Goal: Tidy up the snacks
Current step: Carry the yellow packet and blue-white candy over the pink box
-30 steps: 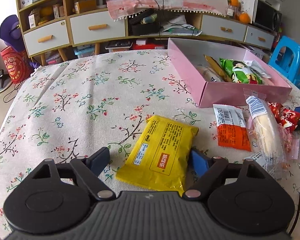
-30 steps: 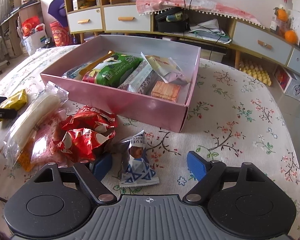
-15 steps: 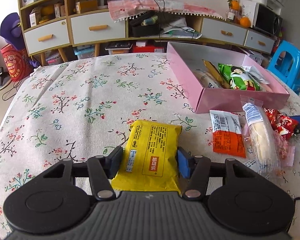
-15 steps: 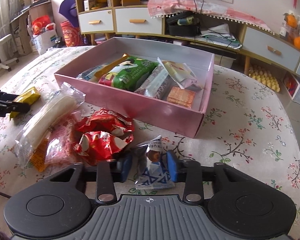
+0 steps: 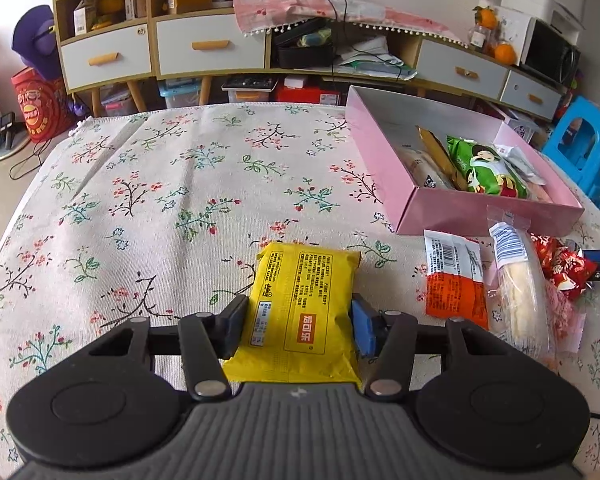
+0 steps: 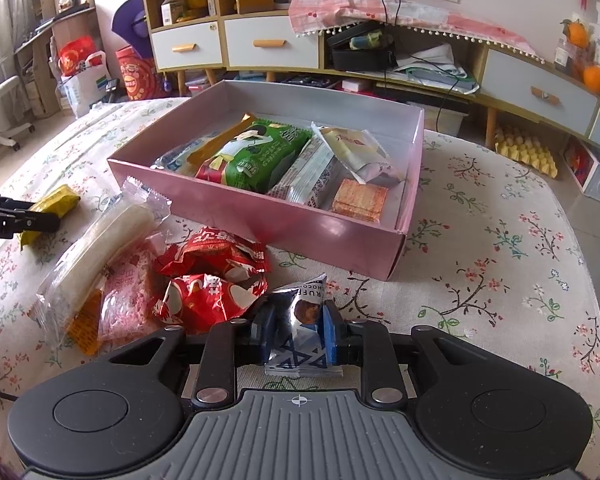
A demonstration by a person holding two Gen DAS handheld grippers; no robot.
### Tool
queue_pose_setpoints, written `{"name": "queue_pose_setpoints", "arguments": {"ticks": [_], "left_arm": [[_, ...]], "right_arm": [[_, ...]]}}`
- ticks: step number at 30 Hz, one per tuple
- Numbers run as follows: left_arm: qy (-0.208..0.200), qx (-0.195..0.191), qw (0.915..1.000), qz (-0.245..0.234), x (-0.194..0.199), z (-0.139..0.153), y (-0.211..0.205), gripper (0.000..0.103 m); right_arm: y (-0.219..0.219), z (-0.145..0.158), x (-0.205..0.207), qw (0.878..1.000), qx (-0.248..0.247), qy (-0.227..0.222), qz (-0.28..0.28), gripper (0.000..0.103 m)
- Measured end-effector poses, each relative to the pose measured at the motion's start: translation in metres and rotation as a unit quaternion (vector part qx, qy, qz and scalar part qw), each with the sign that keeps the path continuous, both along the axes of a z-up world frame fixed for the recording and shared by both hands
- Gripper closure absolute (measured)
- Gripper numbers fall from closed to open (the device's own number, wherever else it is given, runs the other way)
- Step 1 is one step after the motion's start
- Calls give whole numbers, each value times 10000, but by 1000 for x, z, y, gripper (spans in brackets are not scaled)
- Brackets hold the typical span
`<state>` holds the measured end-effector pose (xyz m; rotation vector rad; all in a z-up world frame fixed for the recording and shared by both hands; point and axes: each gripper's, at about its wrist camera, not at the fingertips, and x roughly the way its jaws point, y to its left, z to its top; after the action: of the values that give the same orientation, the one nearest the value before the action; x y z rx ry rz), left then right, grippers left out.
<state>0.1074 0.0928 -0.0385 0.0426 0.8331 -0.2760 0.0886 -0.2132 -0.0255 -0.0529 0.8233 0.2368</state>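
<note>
My left gripper (image 5: 299,322) has a yellow snack packet (image 5: 304,292) between its blue pads. The jaws are closing and both pads press the packet's sides on the floral tablecloth. My right gripper (image 6: 297,330) is shut on a small silver-and-blue chocolate packet (image 6: 305,304), pinched upright between its pads. The pink box (image 6: 300,224) stands just beyond it, holding a green packet (image 6: 256,156) and several other snacks. The same pink box (image 5: 480,216) sits to the right in the left wrist view.
Loose snacks lie between the grippers: red packets (image 6: 216,280), a clear-wrapped bread roll (image 6: 108,236), a pink packet (image 6: 124,292), and an orange-and-white packet (image 5: 456,284). Cabinets and shelves (image 5: 204,48) stand beyond the table, and a blue stool (image 5: 588,148) at the far right.
Both grippers went from wide open to closed: the left onto the yellow packet, the right onto the chocolate packet. Neither hand has shifted much.
</note>
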Motion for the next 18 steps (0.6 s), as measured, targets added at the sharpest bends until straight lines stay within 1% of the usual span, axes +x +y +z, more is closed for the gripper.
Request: {"name": "queue_pose_setpoints", "arguments": {"ticks": [10,18], "left_arm": [[19,-62,10000,17,-1,3,-2,53],[-82,-243,9997,33,-1,14,-4,53]], "right_arm": [[-3,6,0,9999,70,-50,-74,80],[-6,18,-2,9996,199,-178,-127,81]]}}
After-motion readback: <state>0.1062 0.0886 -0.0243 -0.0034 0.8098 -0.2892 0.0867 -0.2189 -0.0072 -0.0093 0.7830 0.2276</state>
